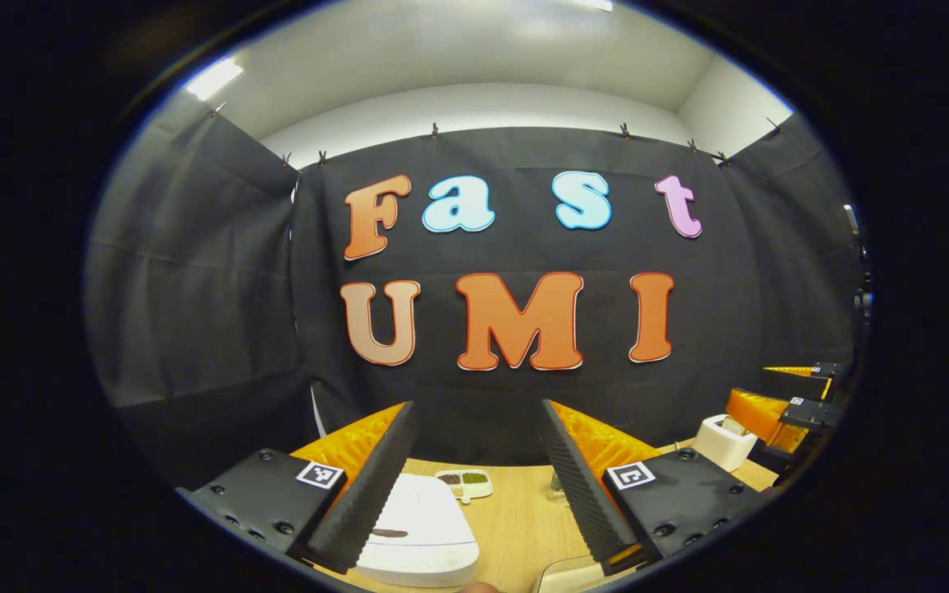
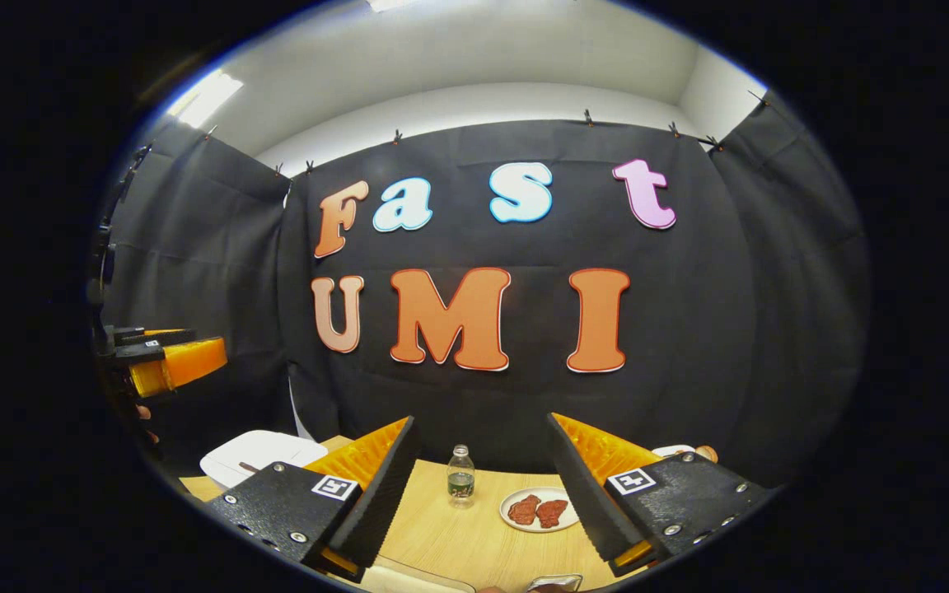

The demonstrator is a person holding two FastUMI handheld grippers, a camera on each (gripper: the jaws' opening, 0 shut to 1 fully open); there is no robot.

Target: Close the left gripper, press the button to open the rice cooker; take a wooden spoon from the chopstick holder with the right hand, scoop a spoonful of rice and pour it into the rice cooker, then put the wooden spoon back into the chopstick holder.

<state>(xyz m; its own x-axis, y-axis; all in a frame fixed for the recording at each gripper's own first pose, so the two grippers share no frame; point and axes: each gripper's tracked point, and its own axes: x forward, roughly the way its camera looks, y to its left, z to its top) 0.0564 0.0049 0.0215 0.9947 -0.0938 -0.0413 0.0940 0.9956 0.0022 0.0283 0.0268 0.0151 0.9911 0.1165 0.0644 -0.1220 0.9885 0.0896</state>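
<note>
**Rice cooker still shut, first step not begun**

The rice cooker sits low on the wooden table, its white lid down, just below and ahead of my left gripper; in the right gripper view it shows as a white shape off to the left. I judge I am at the very start: both hands hang above the table and nothing is gripped.

My left gripper's fingers stand wide apart and hold nothing, so the next move is to bring them together, then lower the closed tip onto the cooker's button. I cannot make out the button itself from here.

My right gripper is likewise spread and bare. A white holder stands near the table's right side, probably the chopstick holder; I cannot see a spoon in it.

Smaller things: a water bottle, a plate of red food, and a small divided dish.
</note>
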